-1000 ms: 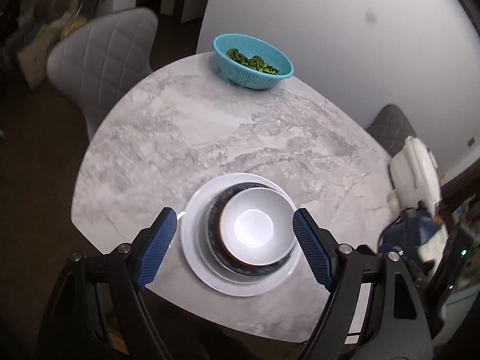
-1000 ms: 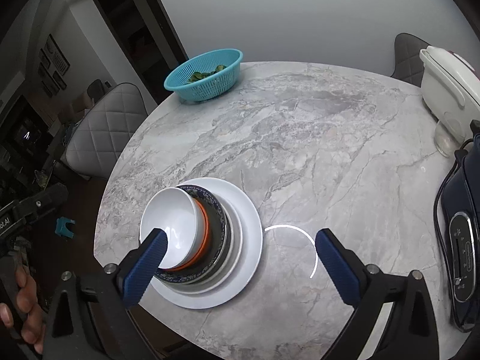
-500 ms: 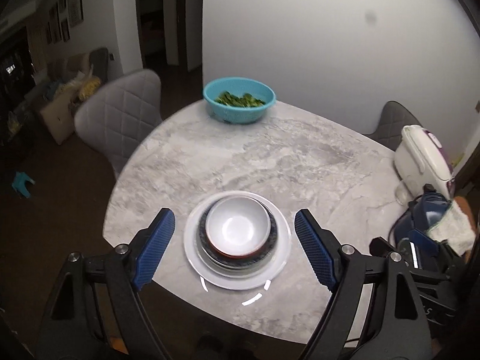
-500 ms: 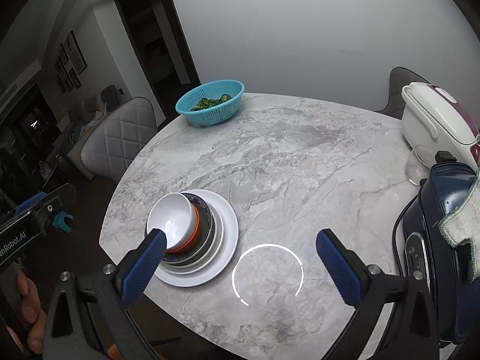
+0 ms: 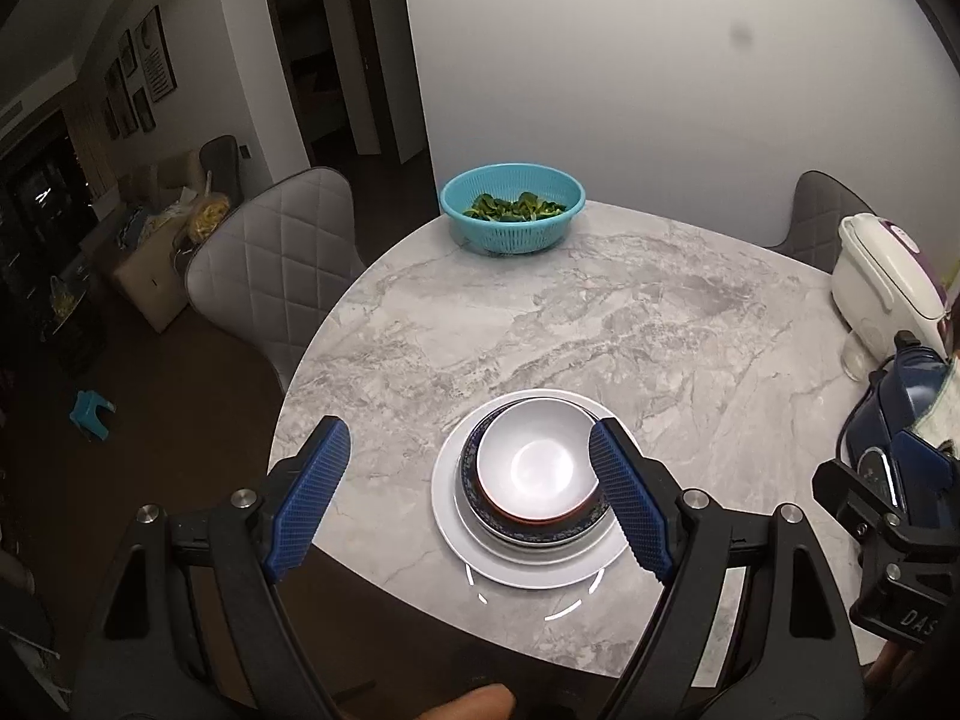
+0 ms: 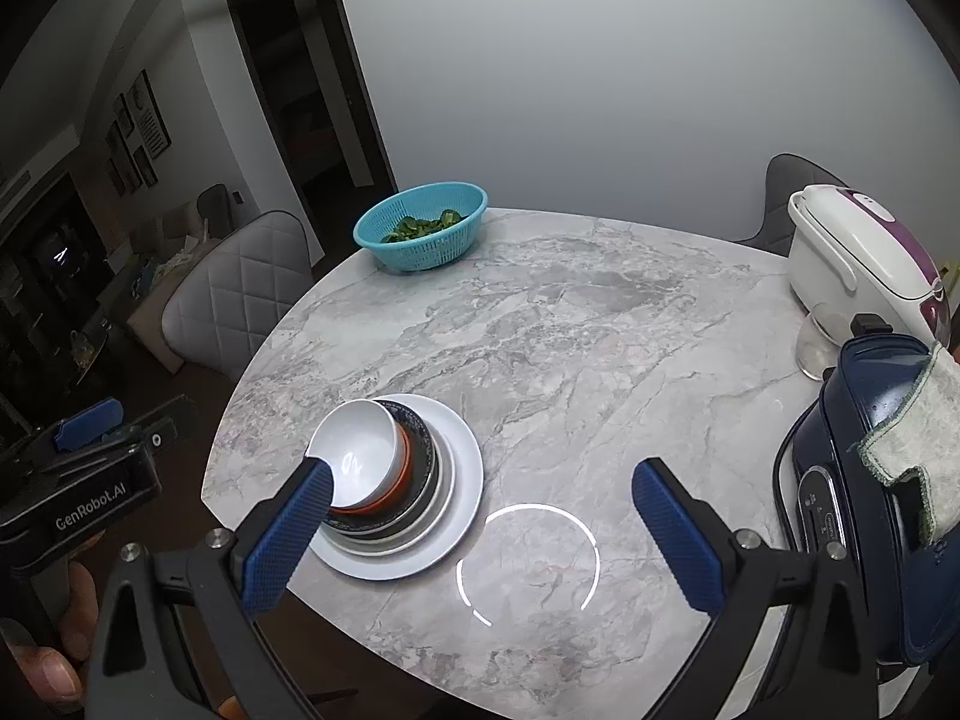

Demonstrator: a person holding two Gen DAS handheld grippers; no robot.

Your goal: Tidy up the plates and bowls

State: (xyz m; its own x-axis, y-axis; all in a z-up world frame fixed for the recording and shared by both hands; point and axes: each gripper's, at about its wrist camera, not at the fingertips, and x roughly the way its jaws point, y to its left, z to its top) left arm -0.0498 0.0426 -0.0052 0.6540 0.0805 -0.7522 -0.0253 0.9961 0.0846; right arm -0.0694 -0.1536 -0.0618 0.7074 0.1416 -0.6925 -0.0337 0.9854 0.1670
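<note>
A stack of dishes stands near the front edge of the round marble table (image 5: 600,324): a white bowl (image 5: 537,462) on top, nested in an orange-rimmed bowl and a dark blue patterned bowl, on a wide white plate (image 5: 522,567). The stack also shows in the right wrist view, with the white bowl (image 6: 360,450) and the plate (image 6: 462,480). My left gripper (image 5: 462,462) is open and empty, held above and short of the stack. My right gripper (image 6: 480,498) is open and empty, above the table to the right of the stack.
A teal colander (image 5: 512,216) of green leaves stands at the table's far edge. A white and purple cooker (image 6: 858,264), a glass (image 6: 813,345) and a dark blue appliance (image 6: 888,480) with a cloth on it crowd the right side. Grey chairs (image 5: 270,276) stand around.
Both grippers have pulled up and back from the stack, so more of the table and room shows. The dishes have not moved. Both grippers stay open.
</note>
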